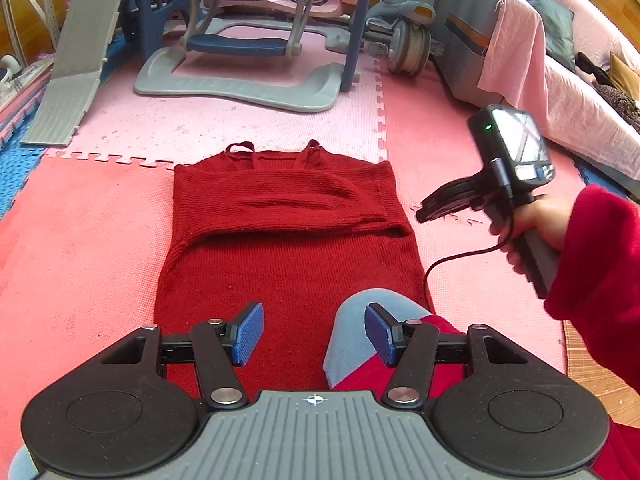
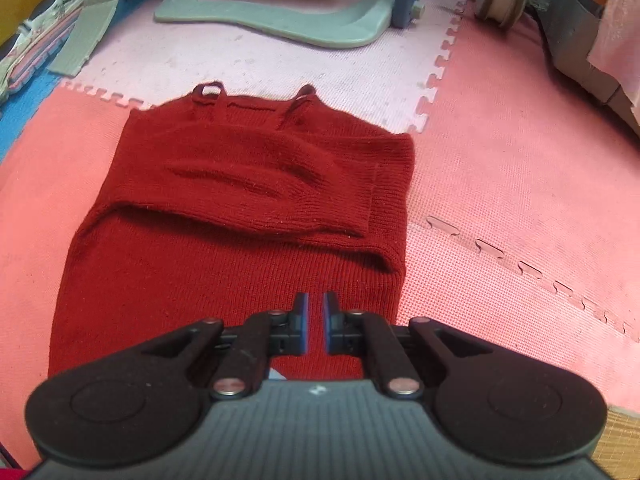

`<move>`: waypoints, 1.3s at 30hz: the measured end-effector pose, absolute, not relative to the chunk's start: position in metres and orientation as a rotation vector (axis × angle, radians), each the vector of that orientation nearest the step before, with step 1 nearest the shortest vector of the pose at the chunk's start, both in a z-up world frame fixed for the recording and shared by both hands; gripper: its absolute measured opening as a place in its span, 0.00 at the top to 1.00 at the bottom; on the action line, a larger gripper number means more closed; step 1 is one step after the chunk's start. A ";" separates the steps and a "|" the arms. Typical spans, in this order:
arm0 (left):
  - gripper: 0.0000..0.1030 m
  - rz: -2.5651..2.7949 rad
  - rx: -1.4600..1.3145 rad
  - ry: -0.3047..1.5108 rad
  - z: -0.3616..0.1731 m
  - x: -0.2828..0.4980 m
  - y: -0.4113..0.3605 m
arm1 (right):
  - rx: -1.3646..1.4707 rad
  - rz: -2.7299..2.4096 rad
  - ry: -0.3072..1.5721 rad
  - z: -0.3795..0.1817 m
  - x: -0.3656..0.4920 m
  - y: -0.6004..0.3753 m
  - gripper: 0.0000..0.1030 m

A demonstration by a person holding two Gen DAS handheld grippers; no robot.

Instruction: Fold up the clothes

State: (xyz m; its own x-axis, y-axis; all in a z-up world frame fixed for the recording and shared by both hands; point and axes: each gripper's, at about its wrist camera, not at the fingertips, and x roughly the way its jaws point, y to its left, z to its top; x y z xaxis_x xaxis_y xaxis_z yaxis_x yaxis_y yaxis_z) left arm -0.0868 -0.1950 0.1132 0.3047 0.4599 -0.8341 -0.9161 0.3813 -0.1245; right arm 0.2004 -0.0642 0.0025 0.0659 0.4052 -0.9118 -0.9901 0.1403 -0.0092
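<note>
A dark red knitted garment (image 1: 288, 248) (image 2: 240, 264) lies flat on the pink foam floor mat (image 1: 80, 220), with a sleeve (image 1: 288, 204) (image 2: 248, 184) folded across its upper half and two thin loops at the far edge. My left gripper (image 1: 314, 334) hovers over the garment's near end, open, with nothing between its blue pads. My right gripper (image 1: 424, 212) (image 2: 316, 320) is held in a hand with a red sleeve, up in the air beside the garment's right edge. Its pads stand almost together and hold nothing.
A knee in light blue trousers (image 1: 360, 320) rests on the garment's near end under the left gripper. Beyond the garment stand a grey toy swing base (image 1: 240, 88), a grey slide (image 1: 80, 60) and a tricycle wheel (image 1: 408, 48). A pink-covered sofa (image 1: 560, 80) runs along the right.
</note>
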 end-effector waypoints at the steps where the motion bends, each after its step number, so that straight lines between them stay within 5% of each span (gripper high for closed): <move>1: 0.43 1.018 -0.682 0.808 0.113 -0.093 -0.196 | -0.796 1.260 0.919 0.011 0.199 -0.067 0.93; 14: 0.43 1.042 -0.774 0.898 0.116 -0.122 -0.141 | -0.931 1.414 0.712 0.112 0.134 -0.089 0.86; 26: 0.43 0.942 -0.671 1.020 0.071 -0.099 -0.153 | -0.886 1.526 0.770 0.089 0.123 -0.142 0.86; 30: 0.43 0.948 -0.590 1.093 0.043 -0.104 -0.164 | -0.946 1.511 0.677 0.062 0.112 -0.156 0.75; 39: 0.43 0.897 -0.751 0.972 -0.037 -0.092 -0.170 | -0.987 1.452 0.856 -0.018 0.134 -0.230 0.75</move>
